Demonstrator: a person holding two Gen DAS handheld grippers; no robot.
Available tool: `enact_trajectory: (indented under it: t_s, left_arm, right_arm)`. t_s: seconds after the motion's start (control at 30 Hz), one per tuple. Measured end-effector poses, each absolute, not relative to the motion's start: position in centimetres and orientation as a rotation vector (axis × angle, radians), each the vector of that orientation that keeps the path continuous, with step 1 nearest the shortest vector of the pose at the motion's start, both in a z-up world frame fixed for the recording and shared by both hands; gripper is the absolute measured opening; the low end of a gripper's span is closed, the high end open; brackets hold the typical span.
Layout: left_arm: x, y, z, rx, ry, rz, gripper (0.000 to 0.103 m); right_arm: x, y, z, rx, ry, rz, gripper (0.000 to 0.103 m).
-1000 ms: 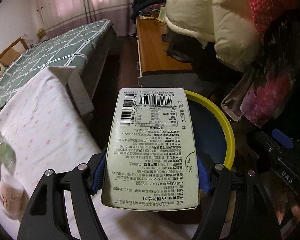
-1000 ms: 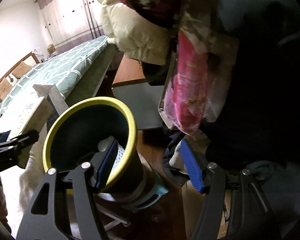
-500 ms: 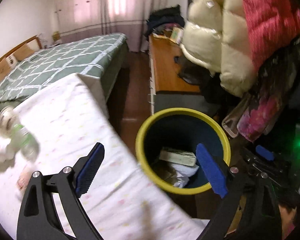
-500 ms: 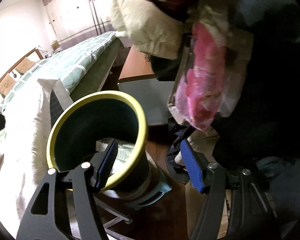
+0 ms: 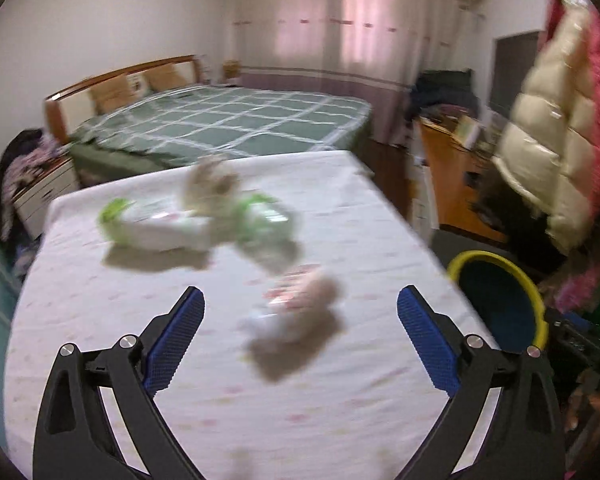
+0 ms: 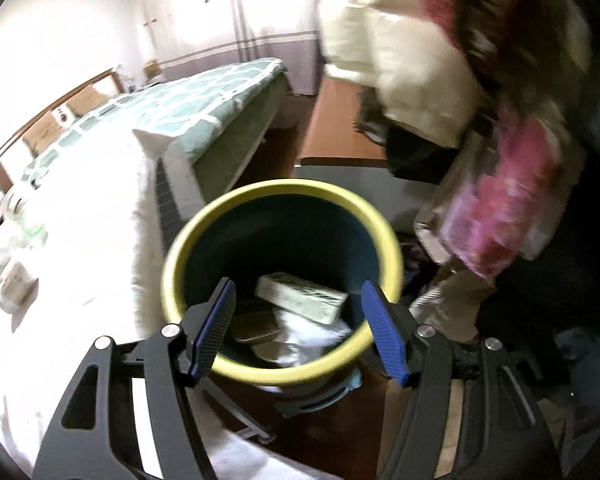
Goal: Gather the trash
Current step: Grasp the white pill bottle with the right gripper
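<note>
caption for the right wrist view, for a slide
Open right tongs above the yellow-rimmed bin holding a discarded carton, beside the white-covered table.

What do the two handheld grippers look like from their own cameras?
Both match. The left gripper and right gripper each have two black angular arms with triangular cut-outs and silver screw heads at the pivots, tipped with ribbed blue pads. No cables, markings, hands or sleeves show.
</note>
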State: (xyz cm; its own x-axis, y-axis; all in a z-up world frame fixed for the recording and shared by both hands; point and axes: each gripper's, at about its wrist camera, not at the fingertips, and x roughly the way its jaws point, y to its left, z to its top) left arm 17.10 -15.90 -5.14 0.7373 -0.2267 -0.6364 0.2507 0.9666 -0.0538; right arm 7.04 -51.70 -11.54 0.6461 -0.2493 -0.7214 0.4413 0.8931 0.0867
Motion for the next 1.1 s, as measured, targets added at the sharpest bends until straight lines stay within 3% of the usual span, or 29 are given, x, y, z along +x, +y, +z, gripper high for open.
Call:
enact_trajectory:
  t_s: [0.4, 0.57, 0.77, 1.1]
  left_arm:
    - [19.8, 0.5, -9.3, -0.030, 0.721, 0.077, 0.096]
    - [20.1, 5.1, -10.9, -0.080, 0.737, 0.147, 0.096]
    - [20.6, 5.7, -12.6, -0.108, 0.763, 0.137, 0.096]
    - [20.9, 4.9, -12.7, -0.122, 0.779, 0.110, 0.096]
  right_arm:
    - [14.0, -37.1, -9.6, 0.099, 0.794, -0.084, 0.064]
    - [16.5, -31.3, -8.6, 0.024, 0.774, 0.062, 0.074]
    - [18.8, -26.0, -8.3, -0.105, 0.757, 0.190, 0.093]
    - [22.6, -24.6, -10.8, -0.135, 0.828, 0.257, 0.096]
